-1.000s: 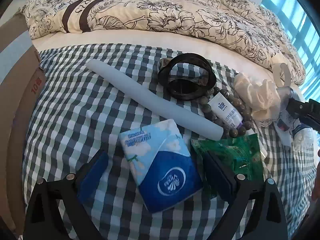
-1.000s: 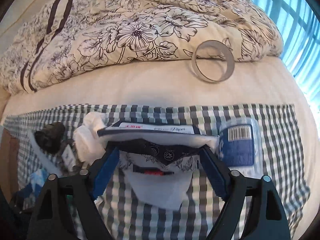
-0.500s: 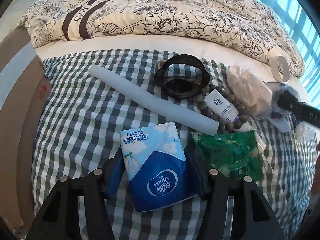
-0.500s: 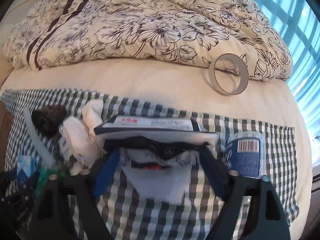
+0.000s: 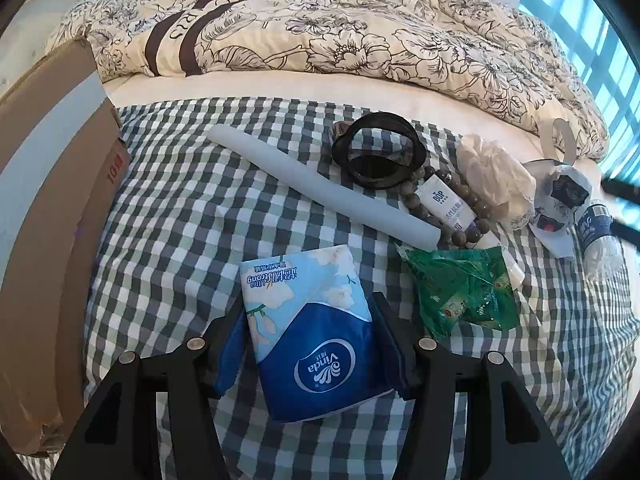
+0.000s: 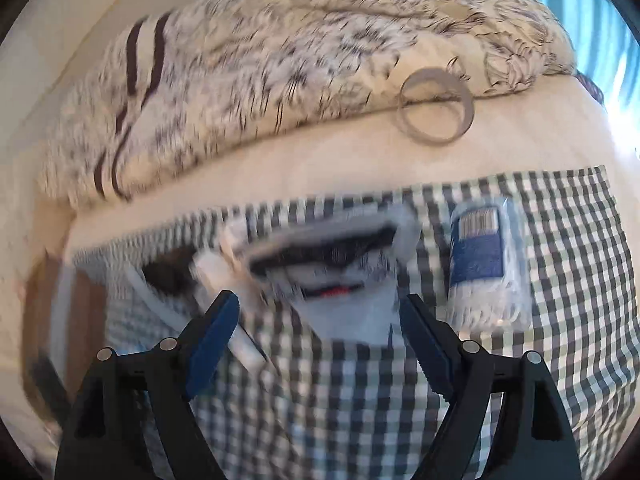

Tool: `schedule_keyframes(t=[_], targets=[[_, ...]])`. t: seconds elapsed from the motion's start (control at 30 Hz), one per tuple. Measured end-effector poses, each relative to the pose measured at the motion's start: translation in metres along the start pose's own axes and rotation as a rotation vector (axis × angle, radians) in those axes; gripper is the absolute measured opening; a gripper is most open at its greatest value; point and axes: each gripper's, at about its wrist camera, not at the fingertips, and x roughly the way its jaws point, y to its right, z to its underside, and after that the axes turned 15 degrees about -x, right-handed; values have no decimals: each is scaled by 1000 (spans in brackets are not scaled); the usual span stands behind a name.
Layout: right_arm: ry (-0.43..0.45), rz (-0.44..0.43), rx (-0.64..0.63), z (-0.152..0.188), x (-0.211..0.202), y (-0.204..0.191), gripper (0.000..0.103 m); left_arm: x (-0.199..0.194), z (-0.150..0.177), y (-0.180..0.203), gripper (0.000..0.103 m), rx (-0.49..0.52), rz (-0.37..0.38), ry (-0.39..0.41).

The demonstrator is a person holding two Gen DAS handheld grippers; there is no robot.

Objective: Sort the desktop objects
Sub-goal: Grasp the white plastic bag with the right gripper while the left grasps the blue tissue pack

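Left hand-held gripper clamped on tissue pack

We closed the left tongs on the tissue pack — they had stood wide apart — and drew the right tongs, now open, back off the white packet.
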Motion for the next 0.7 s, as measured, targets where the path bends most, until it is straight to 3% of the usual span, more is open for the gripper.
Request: schedule_keyframes(t=[0.2,0.33,0.47,0.63,0.67,0.7], targets=[[-23,61,106,-26,15,8,82,-2,3,-2,59,8,14,6],[-54,42,239,-26,29,17,82,4,4,-7,59,0,4,6],[-69,42,270,-27,50,13,82,7,6,-10,59,-6,13,-1],[-95,151,245,-31,71,7,82,8,7,-15,59,-9,24,-1],[-99,180,225,-31,73,5,73,7,7,-16,59,-10,26,1],[-94,198,206,-30,72,3,50,6,7,-17,59,-11,28,5]])
